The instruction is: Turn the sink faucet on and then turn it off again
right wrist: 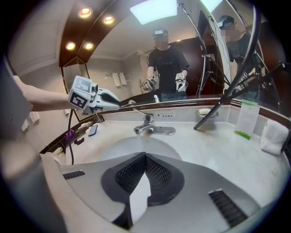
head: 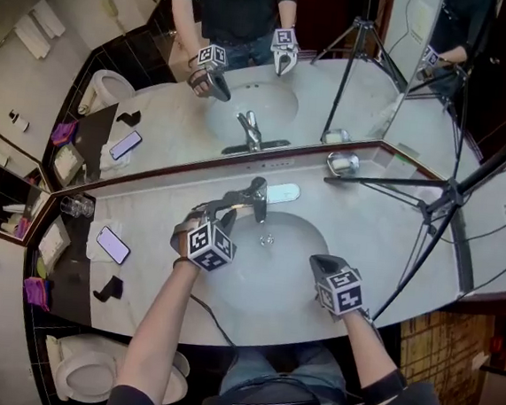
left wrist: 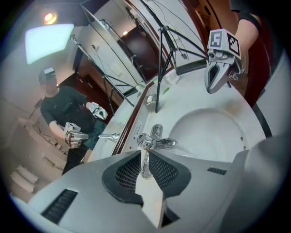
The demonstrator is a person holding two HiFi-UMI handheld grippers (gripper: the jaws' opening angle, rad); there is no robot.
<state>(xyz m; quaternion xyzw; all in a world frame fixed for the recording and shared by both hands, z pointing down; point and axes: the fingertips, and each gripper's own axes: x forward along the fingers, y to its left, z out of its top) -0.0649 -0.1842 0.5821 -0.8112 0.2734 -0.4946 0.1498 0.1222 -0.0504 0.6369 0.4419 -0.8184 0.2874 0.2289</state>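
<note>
Setting: A bathroom seen from above. A pale marble desk (head: 382, 245) runs along a wall mirror (head: 337, 72), with an oval sink basin (head: 273, 275) sunk into it.
Faucet: A chrome faucet (head: 259, 199) stands at the back rim of the basin, close against the mirror, with its spout reaching over the bowl.
Lever: The faucet's thin lever (right wrist: 138, 112) slants up and to the left, away from the faucet body.
Left hand-held gripper (head: 227, 211): It is at the faucet's left side, pointing down toward the mirror. Its jaws are nearly together and pinch the end of the lever, which shows as a narrow chrome strip between the pads.
Right hand-held gripper (head: 318, 264): It is held above the front right part of the basin, well apart from the faucet. Its jaws are pressed together with nothing between them.
Water: Whether any is running cannot be told.
Left of the basin: A phone (head: 113, 244) lies face up on a white cloth on the desk.
Right of the basin: The black legs of a tripod (head: 449, 203) stand on the desk. A soap dish (head: 342, 164) sits by the mirror.
Mirror: It reflects the person standing with both grippers raised.
</note>
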